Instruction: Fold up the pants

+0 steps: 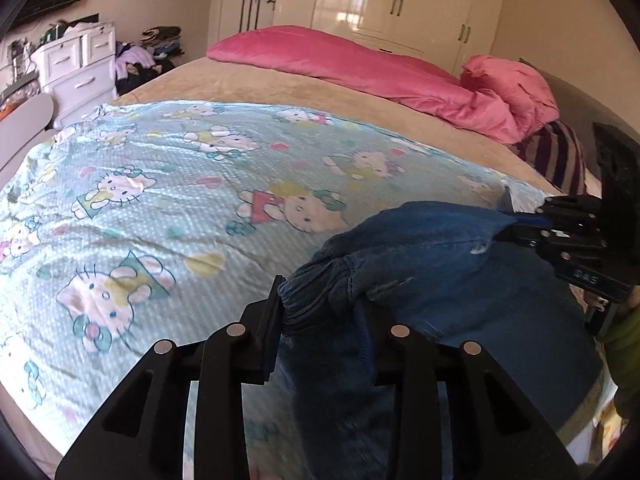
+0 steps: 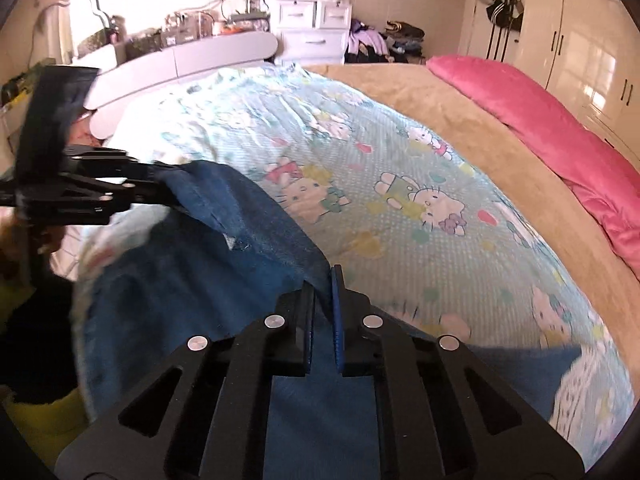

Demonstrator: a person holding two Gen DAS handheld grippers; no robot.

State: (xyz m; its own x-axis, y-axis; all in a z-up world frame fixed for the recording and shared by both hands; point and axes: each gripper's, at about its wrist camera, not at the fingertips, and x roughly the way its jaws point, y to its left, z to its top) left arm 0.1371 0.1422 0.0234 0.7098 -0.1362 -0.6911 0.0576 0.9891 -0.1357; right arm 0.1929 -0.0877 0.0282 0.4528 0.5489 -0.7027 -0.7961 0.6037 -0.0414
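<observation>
The dark blue denim pants (image 1: 420,264) hang lifted between the two black two-finger grippers above the near edge of the bed, over the pale blue cotton sheet printed with cartoon cats (image 1: 168,184) that covers the near half of the tan mattress cover (image 1: 256,80). The left gripper (image 1: 320,312) is partly closed on a thick bunch of the ribbed, gathered waistband, its jaws held apart by the bulk of the cloth. The right gripper (image 2: 322,300) has its jaws pressed nearly together on a thin edge of the denim, which runs up between the blue pads (image 2: 338,320). Taking the garment at two separated points on one edge looks meant to stretch that edge taut, so the rest drapes down and the cloth can be carried flat rather than crumpled; the fabric between the grips shows a ridge and a small worn patch (image 2: 236,242) but no heavy tangle. Both wrist views show motion blur low in the picture, so the hanging part cannot be read clearly. A rumpled pink quilt (image 1: 360,64) lies along the far edge of the bed, well apart from the pants, leaving the printed sheet free as the place to lay the pants. The fold itself appears not yet made.
</observation>
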